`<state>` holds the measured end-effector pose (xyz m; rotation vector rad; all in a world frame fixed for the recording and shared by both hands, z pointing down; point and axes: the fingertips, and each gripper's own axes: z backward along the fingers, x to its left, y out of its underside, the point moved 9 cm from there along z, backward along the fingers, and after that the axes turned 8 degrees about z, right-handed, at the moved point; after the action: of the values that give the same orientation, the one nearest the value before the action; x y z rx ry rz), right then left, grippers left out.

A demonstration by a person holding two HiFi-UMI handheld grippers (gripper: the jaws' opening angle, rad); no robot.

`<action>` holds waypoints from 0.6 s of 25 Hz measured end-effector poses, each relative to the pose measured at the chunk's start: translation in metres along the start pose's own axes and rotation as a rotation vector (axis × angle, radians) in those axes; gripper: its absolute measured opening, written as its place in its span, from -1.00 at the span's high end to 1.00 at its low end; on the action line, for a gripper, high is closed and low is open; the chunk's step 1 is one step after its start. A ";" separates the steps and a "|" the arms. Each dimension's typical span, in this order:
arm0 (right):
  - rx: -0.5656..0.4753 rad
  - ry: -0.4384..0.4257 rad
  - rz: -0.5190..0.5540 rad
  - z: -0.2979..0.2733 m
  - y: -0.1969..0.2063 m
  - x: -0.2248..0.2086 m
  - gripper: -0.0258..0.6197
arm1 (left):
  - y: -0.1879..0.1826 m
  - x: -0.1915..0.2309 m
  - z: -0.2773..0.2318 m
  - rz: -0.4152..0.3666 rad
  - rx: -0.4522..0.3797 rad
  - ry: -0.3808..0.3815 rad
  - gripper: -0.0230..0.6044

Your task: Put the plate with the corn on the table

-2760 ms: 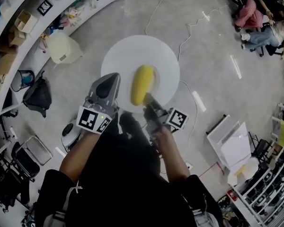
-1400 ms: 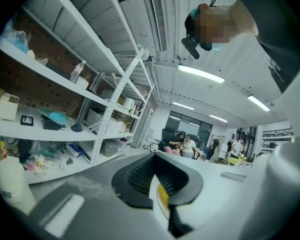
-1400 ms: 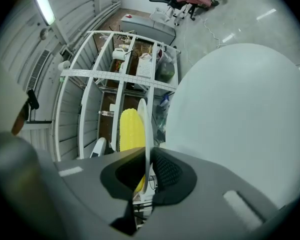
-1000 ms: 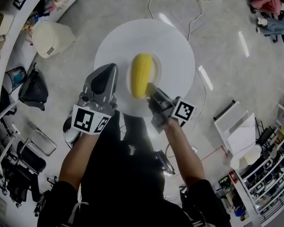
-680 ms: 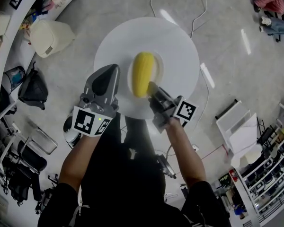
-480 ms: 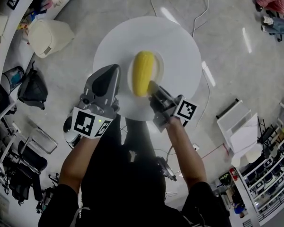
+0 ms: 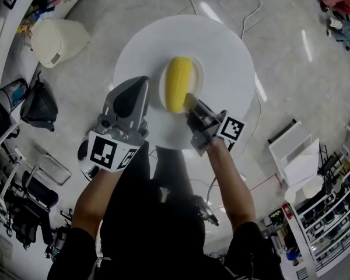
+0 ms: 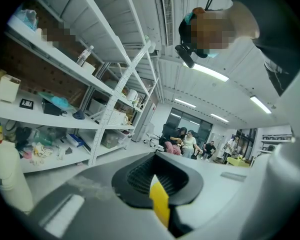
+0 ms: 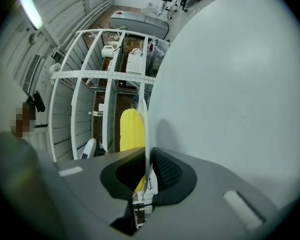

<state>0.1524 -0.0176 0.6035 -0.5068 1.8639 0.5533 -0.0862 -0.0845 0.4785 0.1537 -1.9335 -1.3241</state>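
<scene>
A small white plate (image 7: 197, 76) carrying a yellow corn cob (image 7: 178, 83) hangs over the round white table (image 7: 227, 45). My right gripper (image 7: 191, 102) is shut on the plate's near rim. In the right gripper view the plate (image 9: 145, 129) shows edge-on between the jaws, with the corn (image 9: 131, 129) on one side and the table top (image 9: 230, 84) on the other. My left gripper (image 7: 130, 100) is beside the plate at the table's near left edge, shut and holding nothing. Its own view points up at shelves, and a yellow strip (image 8: 160, 206) shows at the closed jaws.
A beige bin (image 7: 52, 37) and a black bag (image 7: 38, 107) sit on the floor at the left, beside curved shelving (image 7: 6, 16). Cables (image 7: 251, 10) run across the floor beyond the table. White panels (image 7: 294, 156) lie at the right, and people sit at the far upper right.
The table has grown larger and come closer in view. The plate with the corn has moved forward over it in my right gripper. The left gripper has stayed alongside.
</scene>
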 end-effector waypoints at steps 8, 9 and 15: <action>0.003 0.006 -0.006 -0.010 0.000 -0.013 0.80 | 0.006 0.006 0.003 0.011 0.007 -0.002 0.93; 0.003 0.010 -0.006 -0.010 0.000 -0.015 0.80 | 0.006 0.006 0.003 0.010 0.007 -0.002 0.93; 0.001 0.028 -0.016 -0.015 0.000 -0.022 0.79 | 0.009 0.009 0.005 0.011 0.013 -0.002 0.93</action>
<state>0.1484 -0.0248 0.6287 -0.5312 1.8851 0.5365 -0.0934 -0.0814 0.4898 0.1481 -1.9428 -1.3053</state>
